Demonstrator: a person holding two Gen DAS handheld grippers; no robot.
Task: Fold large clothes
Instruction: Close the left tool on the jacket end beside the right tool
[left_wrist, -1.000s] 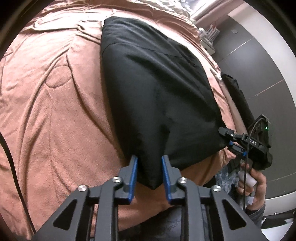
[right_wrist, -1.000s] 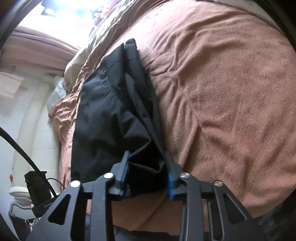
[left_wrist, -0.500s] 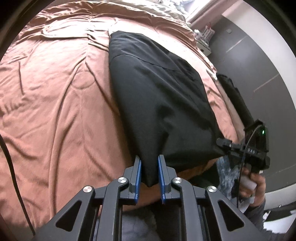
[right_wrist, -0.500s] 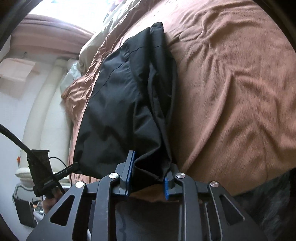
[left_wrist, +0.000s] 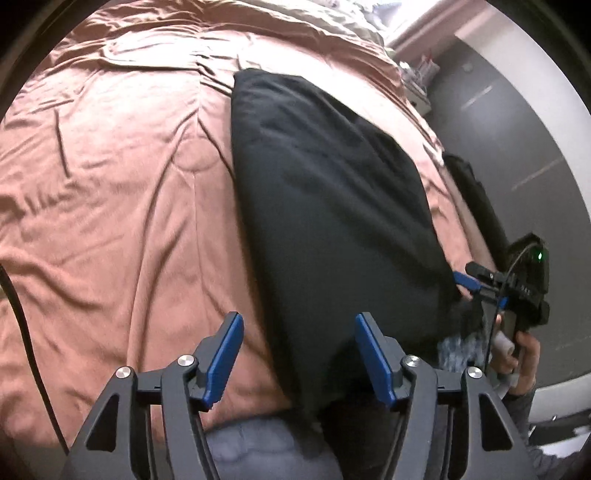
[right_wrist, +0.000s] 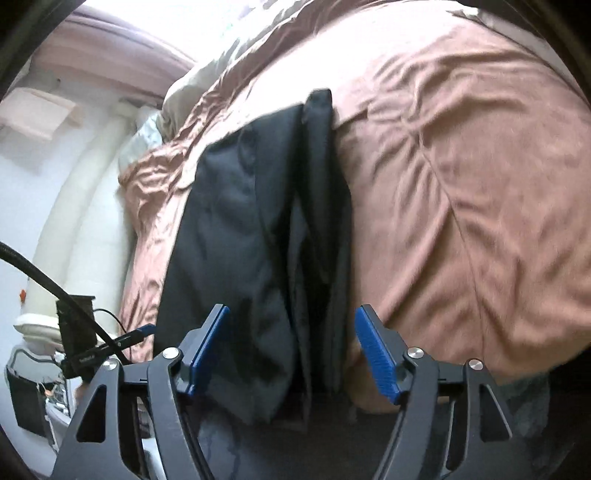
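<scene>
Between opening left gripper (left_wrist: 299, 354) pads — black garment (left_wrist: 332, 221), unclamped

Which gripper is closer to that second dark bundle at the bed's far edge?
Right. The right gripper sits just below the dark bundle; the left gripper is at the black garment's other corner.

Soft daylight from a blown-out top edge — motion blur, heavy fisheye vignetting.

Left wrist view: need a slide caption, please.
Left gripper, jaws opening, releases black garment on pink bedspread.
</scene>
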